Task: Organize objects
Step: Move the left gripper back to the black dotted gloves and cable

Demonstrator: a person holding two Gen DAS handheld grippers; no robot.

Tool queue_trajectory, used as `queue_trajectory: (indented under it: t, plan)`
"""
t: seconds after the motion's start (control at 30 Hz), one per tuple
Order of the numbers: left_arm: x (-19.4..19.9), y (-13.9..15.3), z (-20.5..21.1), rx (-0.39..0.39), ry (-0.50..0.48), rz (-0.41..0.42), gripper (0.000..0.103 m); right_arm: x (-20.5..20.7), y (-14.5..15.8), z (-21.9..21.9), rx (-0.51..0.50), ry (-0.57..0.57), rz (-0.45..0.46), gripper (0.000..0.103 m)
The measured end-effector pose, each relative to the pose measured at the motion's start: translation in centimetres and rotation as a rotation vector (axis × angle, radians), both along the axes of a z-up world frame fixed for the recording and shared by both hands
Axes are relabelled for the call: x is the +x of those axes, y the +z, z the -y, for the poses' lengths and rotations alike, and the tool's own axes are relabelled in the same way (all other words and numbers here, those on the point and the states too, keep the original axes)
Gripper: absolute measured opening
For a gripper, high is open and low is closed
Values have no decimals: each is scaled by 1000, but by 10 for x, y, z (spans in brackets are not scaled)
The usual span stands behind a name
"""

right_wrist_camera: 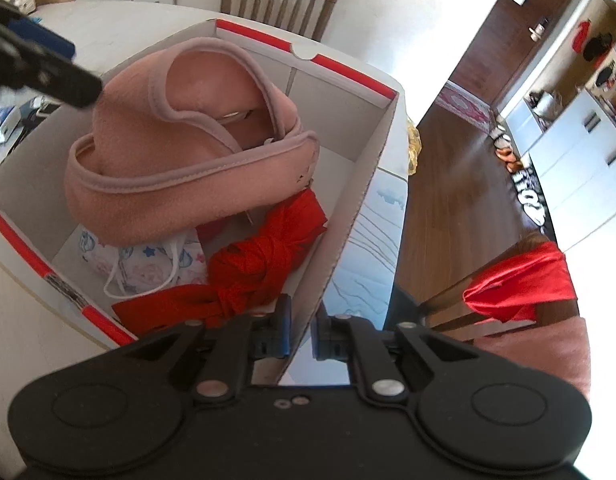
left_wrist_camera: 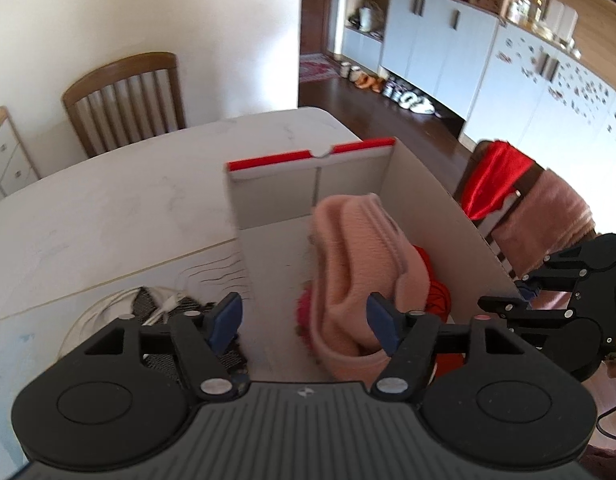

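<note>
Seemingly right gripper (right_wrist_camera: 299, 332) fingers on box wall (right_wrist_camera: 364, 184)

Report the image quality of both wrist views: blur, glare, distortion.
Left wrist view: the pink fleece garment and the box edges are smeared by motion blur, and the cabinets curve from the fisheye. Right wrist view: the garment is sharp, the floor streaks, and the wall beyond the table is washed out by bright light.

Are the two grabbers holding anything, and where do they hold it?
The right gripper pinches the box by its side wall's top edge. The left gripper is open and holds nothing; the pink hat lies in the box.
</note>
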State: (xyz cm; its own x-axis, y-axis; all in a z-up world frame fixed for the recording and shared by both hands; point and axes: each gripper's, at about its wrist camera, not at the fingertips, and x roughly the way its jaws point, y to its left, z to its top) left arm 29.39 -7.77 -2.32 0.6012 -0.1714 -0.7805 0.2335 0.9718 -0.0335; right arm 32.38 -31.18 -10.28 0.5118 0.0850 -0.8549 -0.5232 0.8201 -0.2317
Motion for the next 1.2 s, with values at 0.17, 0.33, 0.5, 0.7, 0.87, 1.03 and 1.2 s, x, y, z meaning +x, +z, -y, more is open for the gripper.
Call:
queue_trajectory:
  t: [0.17,0.33,0.5,0.7,0.87,1.03,1.2]
  plan:
    - [-13,13,-31,-1,46,25,76,0,1,0,-19,21,7,9]
    - [-19,15,-72,12,87,22,84,2,2,-3,-18,12,-4,9]
    - [-19,0,-107,39,95,-4,86,3,1,-4,-25,-3,-14,9]
    - [-14,-23,-131,92,13,2,101,5,0,-9,-54,-30,-19,10]
    - [-4,-41,-147,82,-70,4,101,4,-2,-16,-94,-49,-17,12]
    - [11,-62,-152,112,-177,-21,101,6,-3,-20,-116,-73,-23,13]
    - [29,-80,-156,108,-236,-53,101,8,-5,-19,-123,-77,-35,13]
